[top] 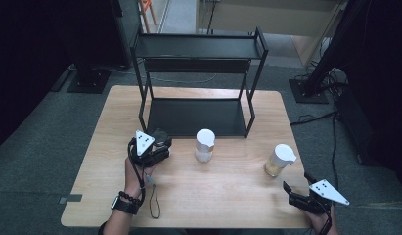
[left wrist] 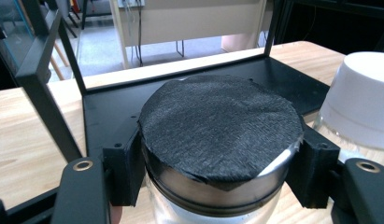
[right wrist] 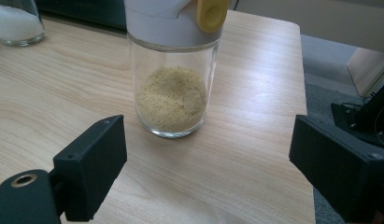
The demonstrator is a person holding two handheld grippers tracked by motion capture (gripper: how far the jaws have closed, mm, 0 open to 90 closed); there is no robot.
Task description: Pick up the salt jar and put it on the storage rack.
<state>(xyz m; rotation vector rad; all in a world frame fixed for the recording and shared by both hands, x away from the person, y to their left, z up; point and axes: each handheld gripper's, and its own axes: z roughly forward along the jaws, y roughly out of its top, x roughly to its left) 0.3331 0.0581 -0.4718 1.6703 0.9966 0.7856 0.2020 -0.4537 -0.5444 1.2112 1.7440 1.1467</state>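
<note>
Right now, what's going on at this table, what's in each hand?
A person works at a wooden table with a gripper in each hand. The left gripper is clamped on a black-lidded jar, just in front of the black shelf rack. The right gripper is open, facing a glass jar of yellowish powder without touching it. A white-capped jar stands between the two.

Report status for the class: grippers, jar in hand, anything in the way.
Left gripper shut on black-lidded jar, in front of black shelf rack. Right gripper open, short of yellow-powder jar. White-capped jar stands close beside the held jar.
</note>
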